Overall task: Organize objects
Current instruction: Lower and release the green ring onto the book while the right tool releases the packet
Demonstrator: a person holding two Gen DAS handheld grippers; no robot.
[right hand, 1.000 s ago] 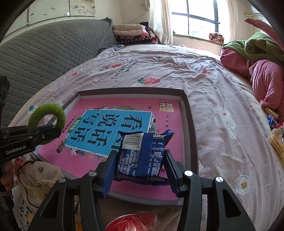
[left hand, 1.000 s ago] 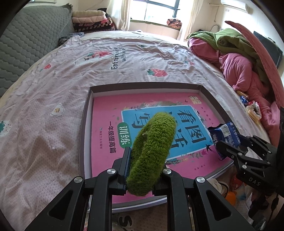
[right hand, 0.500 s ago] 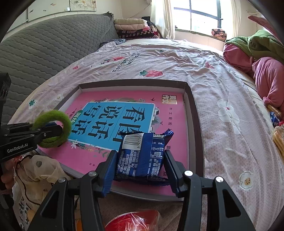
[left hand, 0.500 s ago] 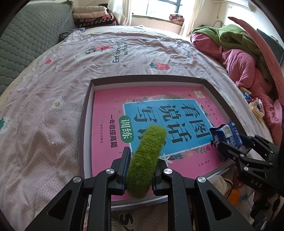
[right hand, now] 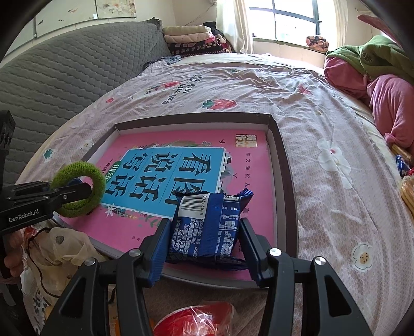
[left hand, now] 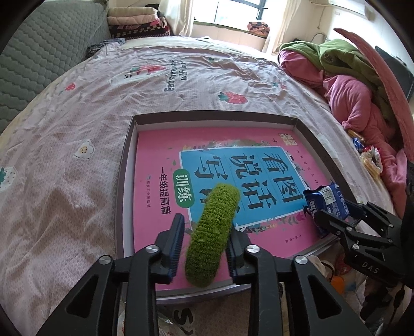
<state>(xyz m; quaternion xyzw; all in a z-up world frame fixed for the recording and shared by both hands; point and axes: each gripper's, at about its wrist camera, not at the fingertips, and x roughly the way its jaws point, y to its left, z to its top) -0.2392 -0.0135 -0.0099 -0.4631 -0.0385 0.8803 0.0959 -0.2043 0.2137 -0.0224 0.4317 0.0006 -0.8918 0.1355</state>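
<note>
Jaws of the left gripper (left hand: 204, 236) stand partly apart and have just been opening; a fuzzy green ring (left hand: 211, 234) sits on edge between them, with a clear gap at the left finger (left hand: 174, 244), while the right finger is at the ring's side, contact uncertain. The ring's lower end rests on a pink book (left hand: 155, 181) lying in a shallow box lid (left hand: 123, 178), just inside the lid's near rim. To the right, the right gripper (right hand: 203, 241) is clamped on a blue snack packet (right hand: 207, 224), both pads pressed against its sides, held over the lid's near right part; whether the packet touches the book cannot be told. Below the near rim are a pale plastic bag (right hand: 62, 248) and a red wrapped item (right hand: 196, 320). A person's fingers (right hand: 11, 261) show at the left edge of the right wrist view. Most of the book's cover lies bare beyond both grippers, bounded by the lid's low walls. Past the lid, a pink printed bedsheet (left hand: 77, 108) spreads wide and open. Farther off are a grey quilted headboard (right hand: 59, 69), folded blankets (left hand: 134, 22), a heap of pink and green clothes (left hand: 349, 77), and a window (right hand: 282, 18).
</note>
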